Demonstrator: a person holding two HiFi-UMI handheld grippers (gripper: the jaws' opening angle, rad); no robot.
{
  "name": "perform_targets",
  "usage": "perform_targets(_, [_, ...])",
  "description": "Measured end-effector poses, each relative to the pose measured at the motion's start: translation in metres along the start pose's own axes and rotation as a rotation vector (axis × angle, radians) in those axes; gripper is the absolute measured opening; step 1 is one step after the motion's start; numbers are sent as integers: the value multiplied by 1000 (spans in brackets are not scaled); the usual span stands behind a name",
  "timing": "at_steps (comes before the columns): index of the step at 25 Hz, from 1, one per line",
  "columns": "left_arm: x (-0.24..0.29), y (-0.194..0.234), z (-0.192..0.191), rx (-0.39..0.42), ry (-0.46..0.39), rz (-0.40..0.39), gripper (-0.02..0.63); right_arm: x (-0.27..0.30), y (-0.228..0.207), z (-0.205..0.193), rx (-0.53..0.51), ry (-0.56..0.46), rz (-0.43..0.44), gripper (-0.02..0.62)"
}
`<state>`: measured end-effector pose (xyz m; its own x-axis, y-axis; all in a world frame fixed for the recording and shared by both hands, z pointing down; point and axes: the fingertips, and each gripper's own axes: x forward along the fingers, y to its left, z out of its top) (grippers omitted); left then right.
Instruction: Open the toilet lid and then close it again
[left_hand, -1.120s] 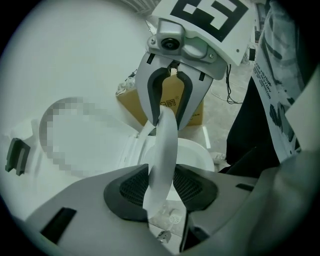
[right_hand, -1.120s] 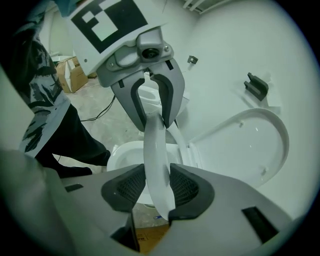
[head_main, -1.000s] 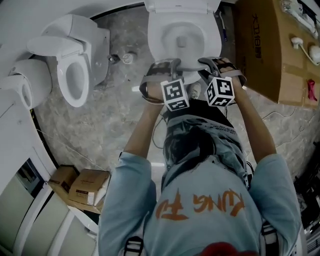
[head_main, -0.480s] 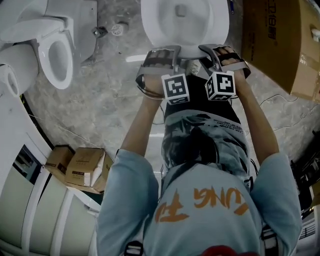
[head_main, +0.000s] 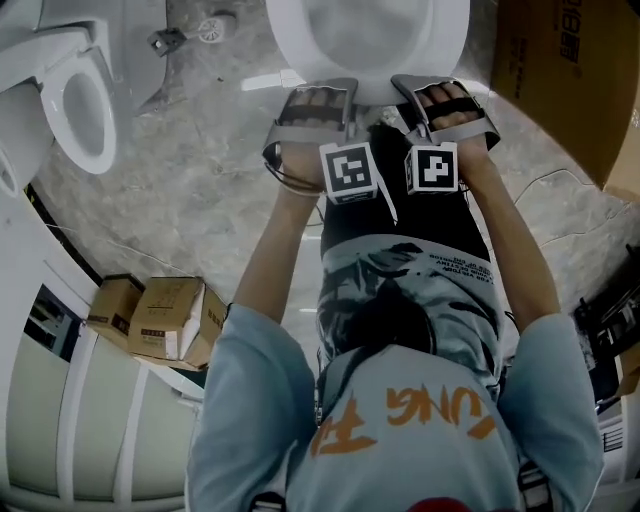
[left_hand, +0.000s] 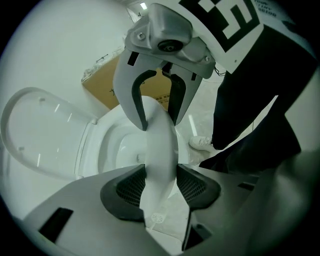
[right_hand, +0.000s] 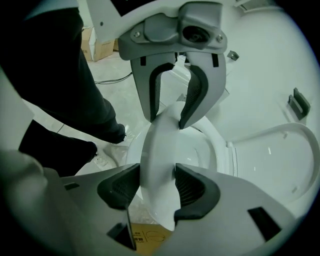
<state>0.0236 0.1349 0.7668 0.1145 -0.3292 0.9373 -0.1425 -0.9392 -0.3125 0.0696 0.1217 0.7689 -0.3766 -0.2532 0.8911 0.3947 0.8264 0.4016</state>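
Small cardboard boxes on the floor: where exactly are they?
In the head view, the small cardboard boxes sit at the lower left on the grey floor, just left of the person's left elbow.

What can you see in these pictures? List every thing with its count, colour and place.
toilet: one, white, top centre of the head view, lid raised
second toilet: one, white, upper left, lid open
large cardboard box: one, brown, upper right
small cardboard boxes: two, brown, lower left
floor: grey, marbled
shirt: one, light blue with orange print, on the person, bottom centre
marker cubes: two, black and white, one on each claw
left claw, right claw: grey, jaws just been opening, pads on the toilet's front edge
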Motion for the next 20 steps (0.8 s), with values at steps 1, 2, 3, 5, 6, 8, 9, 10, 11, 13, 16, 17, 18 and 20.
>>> perform_targets(1, [5, -4, 1, -5, -6, 0, 213, 5, 5, 1, 0, -1, -1, 232])
perform_targets(2, [10, -7, 4, -32, -25, 3, 213, 10, 8, 3, 6, -5, -4, 232])
perform_targets(3, [13, -9, 7, -70, -50, 4, 213, 15, 10, 5, 11, -8, -10, 233])
perform_targets(5, [21, -15, 8, -105, -70, -1, 213, 25, 15, 4, 8, -3, -20, 235])
perform_targets(6, [26, -18, 6, -103, -70, -6, 213, 30, 18, 3, 2, 4, -23, 235])
perform_targets(8, [34, -21, 2, -96, -69, -14, 213, 40, 22, 2, -8, 13, -21, 236])
perform_targets(9, [38, -22, 1, -94, -69, -16, 213, 44, 24, 1, -9, 16, -17, 238])
perform_targets(10, [41, -23, 1, -93, -71, -20, 213, 46, 26, 1, -9, 17, -11, 238])
perform_targets(11, [44, -25, 1, -94, -73, -28, 215, 49, 28, 1, -8, 20, 1, 239])
perform_targets(13, [48, -28, -1, -95, -75, -45, 215, 53, 31, 1, -2, 24, 44, 241])
perform_targets(16, [58, -28, -7, -43, -53, -47, 215, 60, 30, 1, 18, 19, 114, 238])
perform_targets(17, [61, -28, -10, -16, -41, -42, 215, 62, 29, 0, 17, 17, 127, 238])
perform_targets(18, [63, -27, -10, -14, -42, -39, 213, 63, 29, -2, 10, 19, 137, 238])
perform_targets(20, [65, -25, -7, -42, -54, -41, 213, 65, 31, -5, 0, 24, 143, 238])
